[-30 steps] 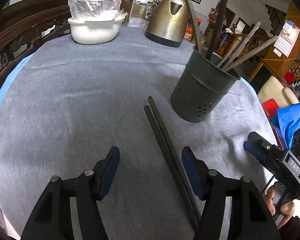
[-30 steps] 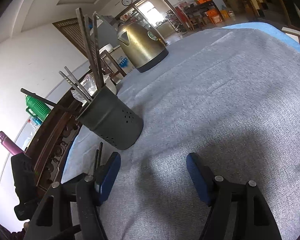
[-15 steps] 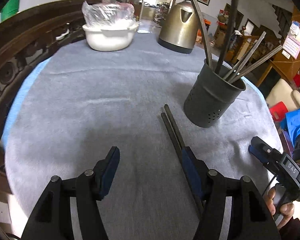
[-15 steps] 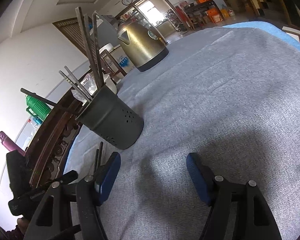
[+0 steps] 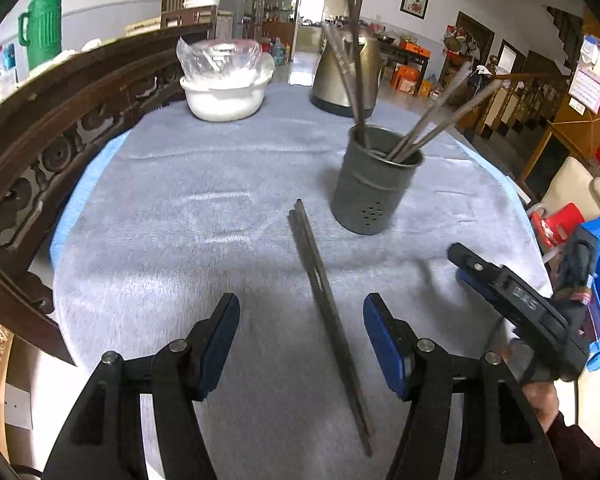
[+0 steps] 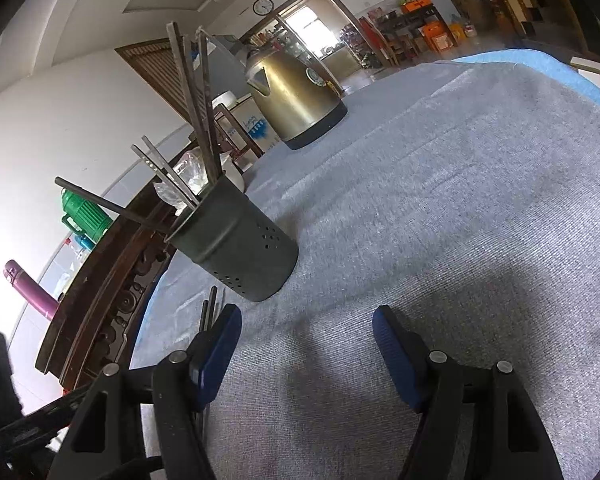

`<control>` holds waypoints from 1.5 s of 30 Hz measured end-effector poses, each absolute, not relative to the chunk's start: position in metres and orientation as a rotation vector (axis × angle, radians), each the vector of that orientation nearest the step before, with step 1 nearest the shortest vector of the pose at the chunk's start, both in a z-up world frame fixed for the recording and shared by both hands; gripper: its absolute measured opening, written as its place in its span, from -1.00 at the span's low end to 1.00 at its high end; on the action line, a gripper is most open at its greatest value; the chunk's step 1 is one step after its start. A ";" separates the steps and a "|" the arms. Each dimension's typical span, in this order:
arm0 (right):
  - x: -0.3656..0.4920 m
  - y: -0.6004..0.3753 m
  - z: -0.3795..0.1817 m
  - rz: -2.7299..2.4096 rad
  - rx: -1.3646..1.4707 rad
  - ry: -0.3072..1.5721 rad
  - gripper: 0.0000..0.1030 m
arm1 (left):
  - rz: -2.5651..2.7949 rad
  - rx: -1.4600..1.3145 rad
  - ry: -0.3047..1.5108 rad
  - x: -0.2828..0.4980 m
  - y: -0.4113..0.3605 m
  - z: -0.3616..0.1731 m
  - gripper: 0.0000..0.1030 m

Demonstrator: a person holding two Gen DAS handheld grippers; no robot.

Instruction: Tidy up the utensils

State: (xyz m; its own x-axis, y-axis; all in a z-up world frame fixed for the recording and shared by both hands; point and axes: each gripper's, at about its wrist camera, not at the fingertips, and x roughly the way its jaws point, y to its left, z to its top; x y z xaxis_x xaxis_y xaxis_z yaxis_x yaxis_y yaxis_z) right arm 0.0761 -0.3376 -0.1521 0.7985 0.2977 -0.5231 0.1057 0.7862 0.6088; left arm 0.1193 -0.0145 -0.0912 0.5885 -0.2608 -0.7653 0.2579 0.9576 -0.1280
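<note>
While the left gripper (image 5: 301, 336) hangs over the grey cloth (image 5: 172, 216) with its blue-padded jaws spread wide and nothing between them touching, a pair of chopsticks (image 5: 324, 300) lies flat on the cloth in line with that gap. The 2 sticks are dark, slim and square-edged, pressed side by side along their length, with their far tips just left of the holder's base and their near ends reaching back past the pads. Left of the holder and further back sits a white bowl (image 5: 224, 94) covered in clear plastic. The utensil holder (image 5: 374, 182) itself is a dull grey metal cylinder with small punched holes near its base, standing upright on the cloth; several more dark chopsticks (image 5: 428, 126) lean out of it, some steeply upright, others fanned to the right. Behind the holder stands a brass-coloured kettle (image 5: 346, 76). Right of the holder, near the cloth's edge, the right gripper (image 6: 306, 354) is also released, its jaws parted above bare cloth and holding nothing, with the holder ahead on its left.
</note>
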 end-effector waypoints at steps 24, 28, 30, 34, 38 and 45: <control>0.114 -0.271 -0.120 0.234 0.489 0.775 -0.03 | -0.288 -0.092 0.947 0.136 0.051 -0.125 0.27; 0.136 -0.234 -0.125 0.254 0.420 0.855 -0.24 | -0.288 -0.104 0.950 0.145 0.060 -0.130 0.27; 0.143 -0.224 -0.130 0.249 0.406 0.877 -0.33 | -0.287 -0.114 0.958 0.147 0.064 -0.133 0.27; 0.156 -0.214 -0.137 0.230 0.362 0.903 -0.47 | -0.286 -0.129 0.982 0.149 0.069 -0.140 0.27; 0.164 -0.210 -0.142 0.218 0.343 0.930 -0.52 | -0.282 -0.134 0.988 0.148 0.070 -0.140 0.27; 0.173 -0.198 -0.145 0.219 0.297 0.960 -0.55 | -0.275 -0.137 0.985 0.145 0.071 -0.137 0.27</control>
